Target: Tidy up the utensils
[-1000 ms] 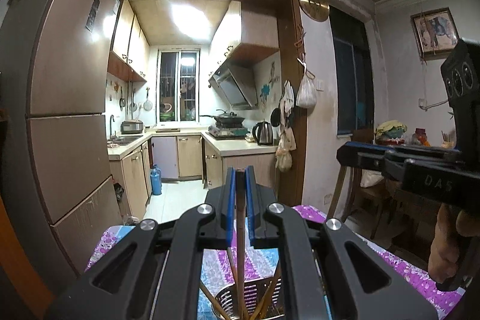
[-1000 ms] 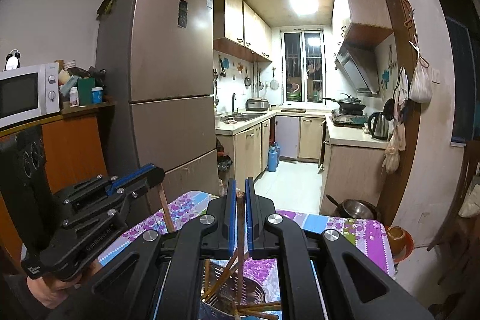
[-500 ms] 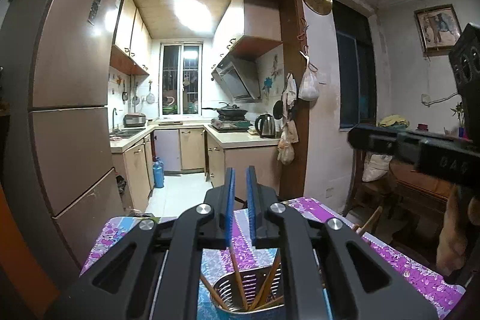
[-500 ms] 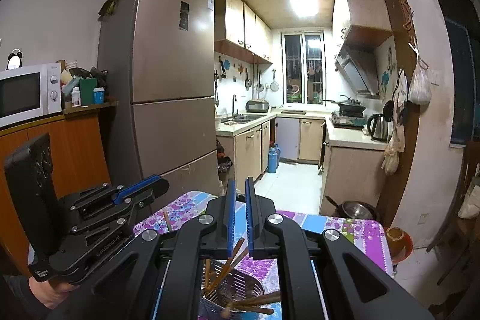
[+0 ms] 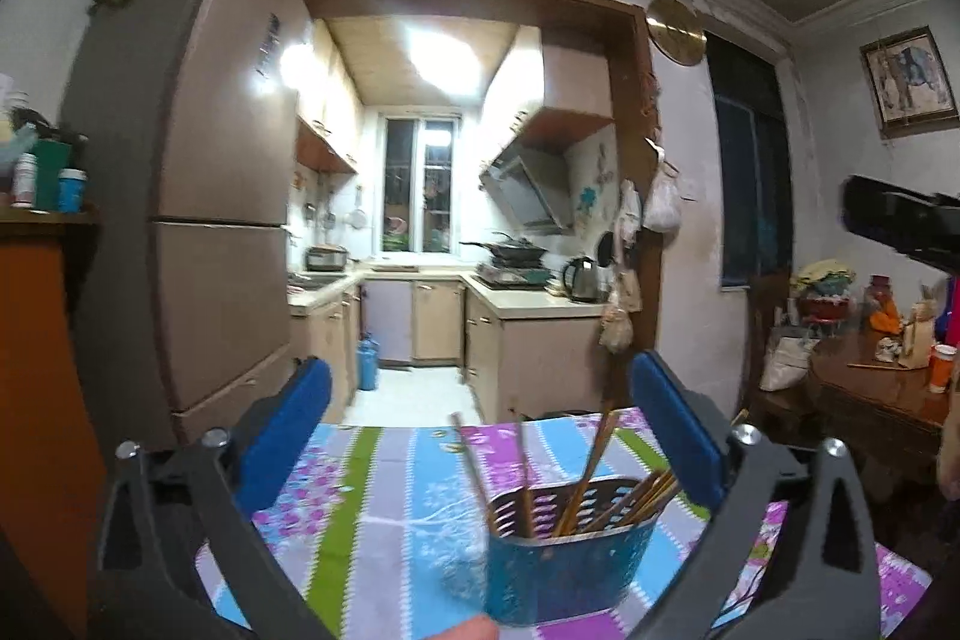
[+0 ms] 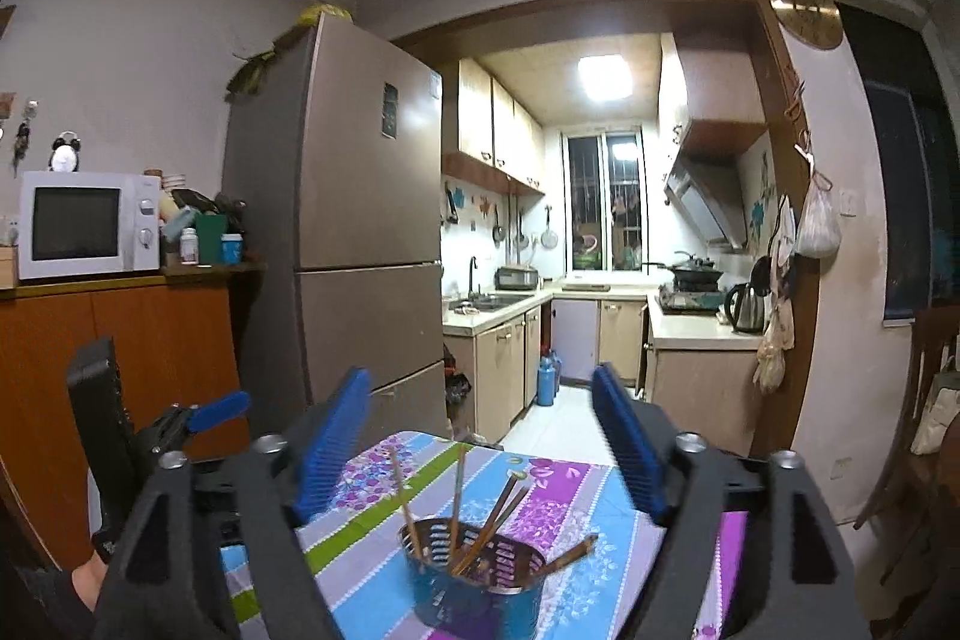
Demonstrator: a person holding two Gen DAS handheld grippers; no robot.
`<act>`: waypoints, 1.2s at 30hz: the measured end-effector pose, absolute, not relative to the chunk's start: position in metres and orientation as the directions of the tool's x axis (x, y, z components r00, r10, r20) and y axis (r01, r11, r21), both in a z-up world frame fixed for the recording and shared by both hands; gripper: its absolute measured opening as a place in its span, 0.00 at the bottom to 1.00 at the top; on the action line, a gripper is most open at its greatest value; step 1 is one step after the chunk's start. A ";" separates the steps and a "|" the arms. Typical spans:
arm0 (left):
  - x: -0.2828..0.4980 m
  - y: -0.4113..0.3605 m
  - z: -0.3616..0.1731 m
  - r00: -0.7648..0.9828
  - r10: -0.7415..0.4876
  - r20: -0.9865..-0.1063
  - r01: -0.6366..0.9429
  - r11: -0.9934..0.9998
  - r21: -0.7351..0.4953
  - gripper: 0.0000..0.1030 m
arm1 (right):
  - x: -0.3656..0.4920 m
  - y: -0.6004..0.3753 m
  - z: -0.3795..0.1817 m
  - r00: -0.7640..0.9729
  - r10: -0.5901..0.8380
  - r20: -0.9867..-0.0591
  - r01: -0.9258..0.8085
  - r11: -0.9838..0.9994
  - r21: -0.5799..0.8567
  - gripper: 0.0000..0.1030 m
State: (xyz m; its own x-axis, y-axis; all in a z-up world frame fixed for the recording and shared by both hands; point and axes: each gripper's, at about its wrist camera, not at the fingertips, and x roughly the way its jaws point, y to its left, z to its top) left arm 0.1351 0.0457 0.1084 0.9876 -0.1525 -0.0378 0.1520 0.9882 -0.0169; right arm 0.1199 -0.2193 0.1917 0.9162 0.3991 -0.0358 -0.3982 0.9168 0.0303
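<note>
A blue holder (image 5: 558, 562) with a perforated metal liner stands on the patterned tablecloth (image 5: 390, 496) and holds several wooden chopsticks (image 5: 591, 460). My left gripper (image 5: 480, 436) is open and empty, raised behind the holder. In the right wrist view the same holder (image 6: 474, 574) stands low in the middle with the chopsticks (image 6: 459, 484) leaning in it. My right gripper (image 6: 480, 436) is open and empty above it. The other gripper shows at the left edge (image 6: 198, 418) and at the right edge of the left wrist view (image 5: 900, 220).
A tall fridge (image 6: 360, 232) stands behind the table's far left. An orange cabinet with a microwave (image 6: 84, 223) is at the left. A dark wooden side table (image 5: 876, 400) with cups and clutter stands to the right. The kitchen doorway lies beyond.
Both grippers were shut on a chopstick a second ago. They let the chopsticks drop into the holder, opened wide and drew up and back from it.
</note>
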 end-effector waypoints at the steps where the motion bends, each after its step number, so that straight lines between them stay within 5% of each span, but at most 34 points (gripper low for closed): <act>1: 0.126 0.050 0.106 0.990 -0.140 -0.033 0.140 0.990 -0.010 0.94 | 0.111 -0.220 0.188 0.918 0.395 -0.031 -0.394 0.918 0.028 0.87; 4: 0.102 0.064 0.099 0.992 -0.120 -0.036 0.119 0.993 -0.009 0.94 | 0.081 -0.221 0.175 0.923 0.384 -0.020 -0.384 0.923 0.029 0.95; 20: 0.016 0.094 0.036 0.984 -0.115 -0.134 0.108 0.992 -0.057 0.95 | -0.038 -0.204 0.080 0.955 0.293 -0.046 -0.291 0.956 0.034 0.95; 36: -0.006 0.058 -0.011 0.965 -0.187 -0.184 0.184 0.982 -0.033 0.95 | -0.049 -0.198 0.019 0.968 0.220 -0.122 -0.209 0.973 0.094 0.95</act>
State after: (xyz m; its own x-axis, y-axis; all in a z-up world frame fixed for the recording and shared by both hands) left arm -0.0061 0.0576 -0.0110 0.9651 -0.1865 -0.1841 0.1837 0.9824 -0.0326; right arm -0.0488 -0.1977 0.0186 0.9678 0.2197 -0.1225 -0.2091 0.9734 0.0937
